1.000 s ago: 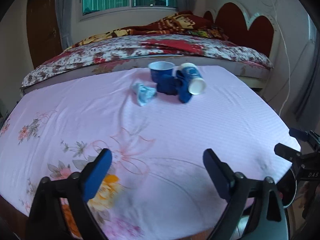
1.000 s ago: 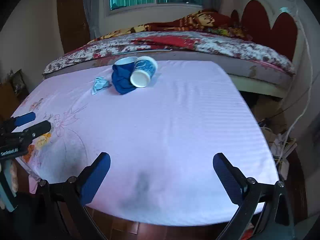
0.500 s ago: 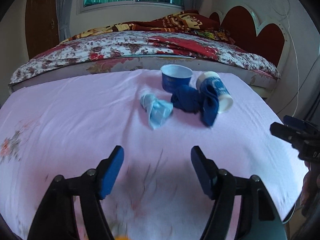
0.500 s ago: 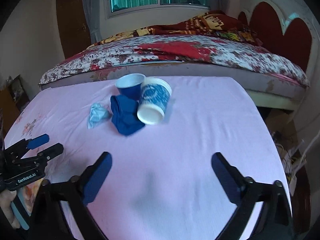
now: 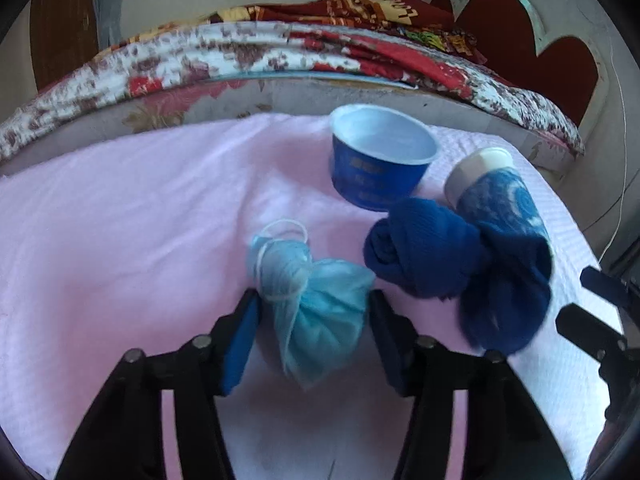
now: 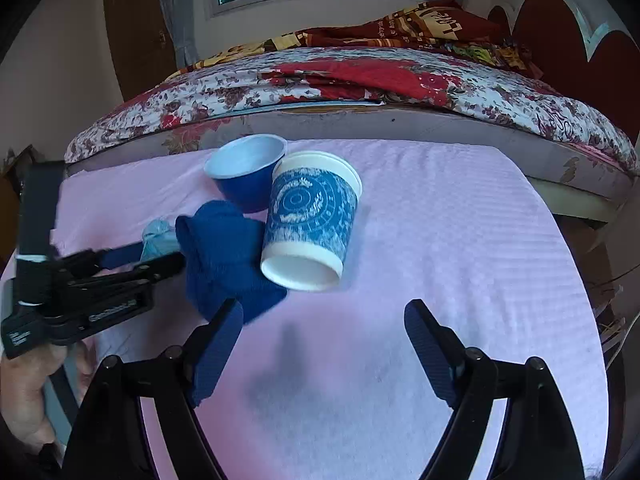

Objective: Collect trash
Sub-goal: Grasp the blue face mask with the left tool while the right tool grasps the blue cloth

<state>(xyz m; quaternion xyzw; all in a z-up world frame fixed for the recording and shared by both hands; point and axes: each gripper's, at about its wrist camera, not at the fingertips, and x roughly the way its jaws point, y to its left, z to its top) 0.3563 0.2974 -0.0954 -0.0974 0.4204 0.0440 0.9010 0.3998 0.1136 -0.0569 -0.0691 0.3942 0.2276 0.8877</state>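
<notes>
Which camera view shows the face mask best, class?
The left wrist view. There the bundled mask lies whole and close between the left gripper fingers. In the right wrist view only a small pale corner of it shows, behind the left gripper's fingers and the blue cloth.

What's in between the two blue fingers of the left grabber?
In the left wrist view, the crumpled light blue face mask lies on the pink sheet between the left gripper's fingers. They flank it, not yet squeezing.

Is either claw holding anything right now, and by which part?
Nothing is held yet. The left claw is open, its fingers straddling the wide lower end of the crumpled face mask. The right claw is open and empty.
</notes>
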